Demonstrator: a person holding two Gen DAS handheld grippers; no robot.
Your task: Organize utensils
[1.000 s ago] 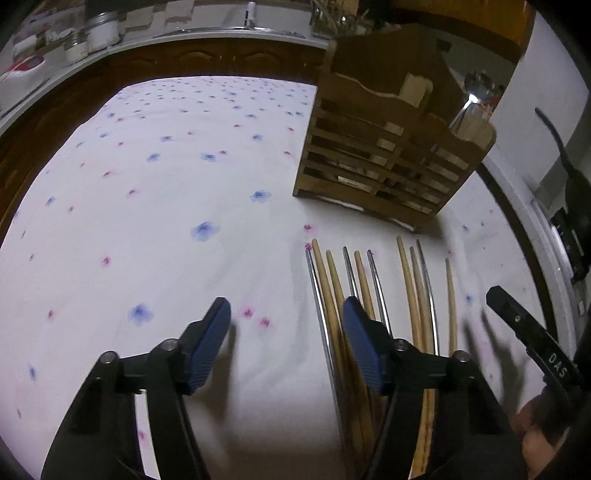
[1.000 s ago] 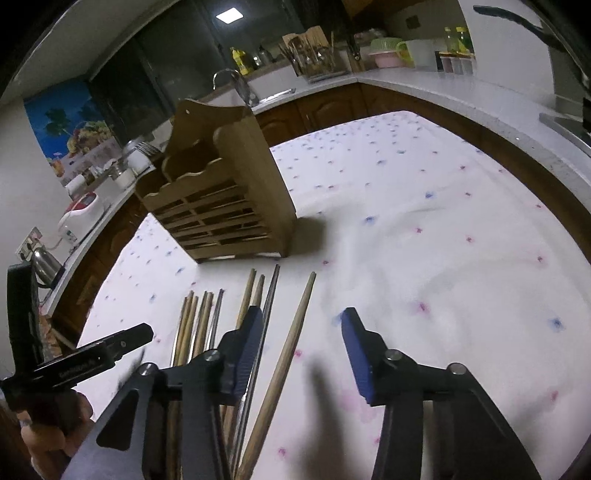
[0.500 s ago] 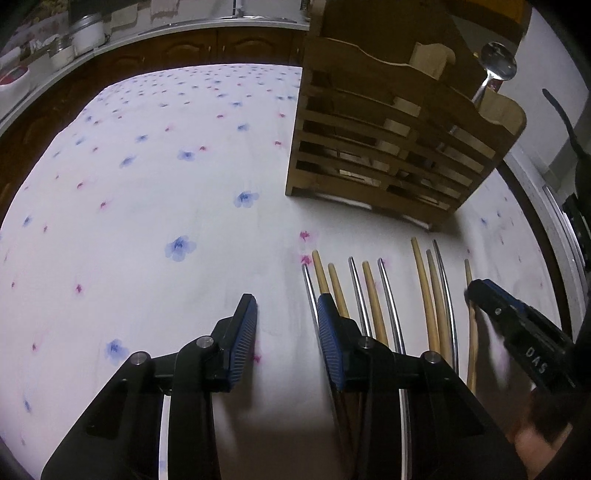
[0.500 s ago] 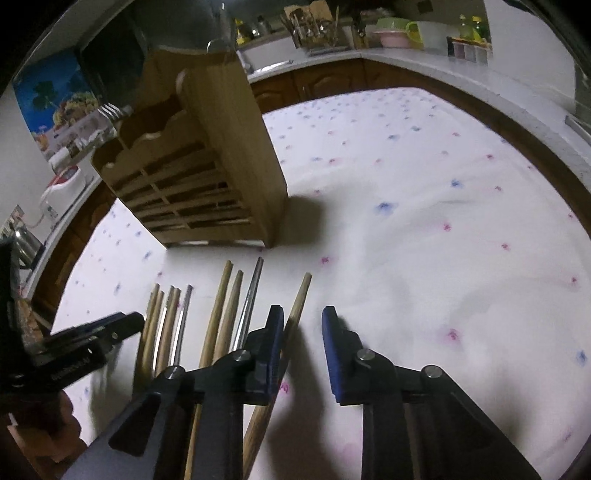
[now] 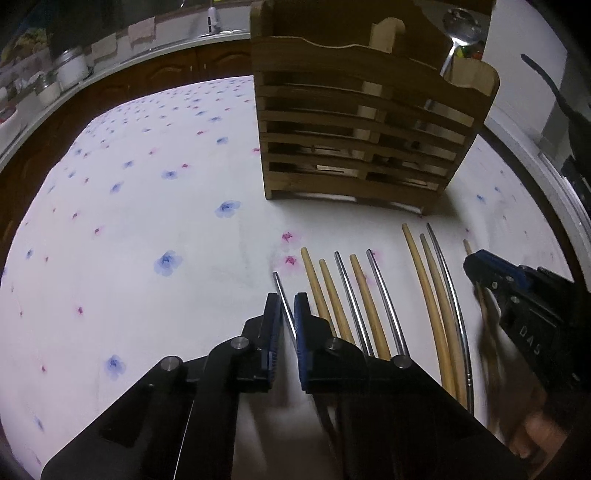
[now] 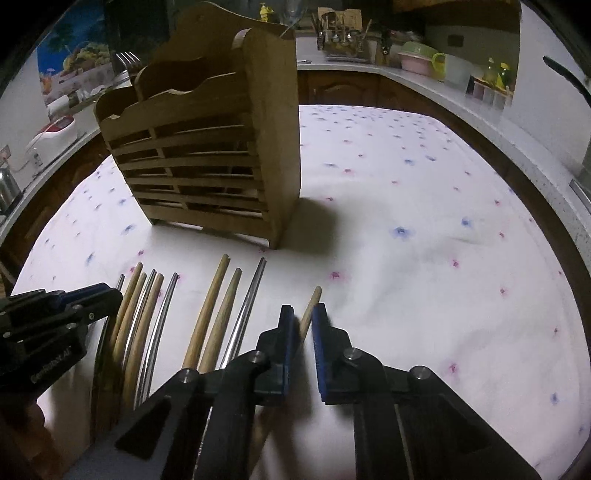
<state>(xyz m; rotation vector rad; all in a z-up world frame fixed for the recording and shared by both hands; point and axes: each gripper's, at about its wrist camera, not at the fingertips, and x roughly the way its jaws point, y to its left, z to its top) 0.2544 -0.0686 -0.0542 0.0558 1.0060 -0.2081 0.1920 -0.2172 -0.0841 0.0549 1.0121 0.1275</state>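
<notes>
Several wooden and metal chopsticks lie side by side on the flowered tablecloth [image 5: 147,229] in front of a slatted wooden utensil holder [image 5: 362,147]. My left gripper [image 5: 287,306] is shut on the leftmost metal chopstick [image 5: 279,286]. My right gripper [image 6: 303,314] is shut on the rightmost wooden chopstick [image 6: 314,297]. The holder also shows in the right wrist view [image 6: 207,158]. The other chopsticks [image 5: 354,295] lie between the two grippers. A spoon [image 5: 456,33] stands in the holder.
Kitchen counters with jars [image 5: 70,70] and a dish rack [image 6: 343,40] ring the table. The right gripper shows at the right of the left wrist view [image 5: 517,295]; the left gripper shows at the left of the right wrist view [image 6: 55,314].
Both grippers have moved forward and down to the chopsticks and closed from wide open, the left on the leftmost metal one, the right on the rightmost wooden one.
</notes>
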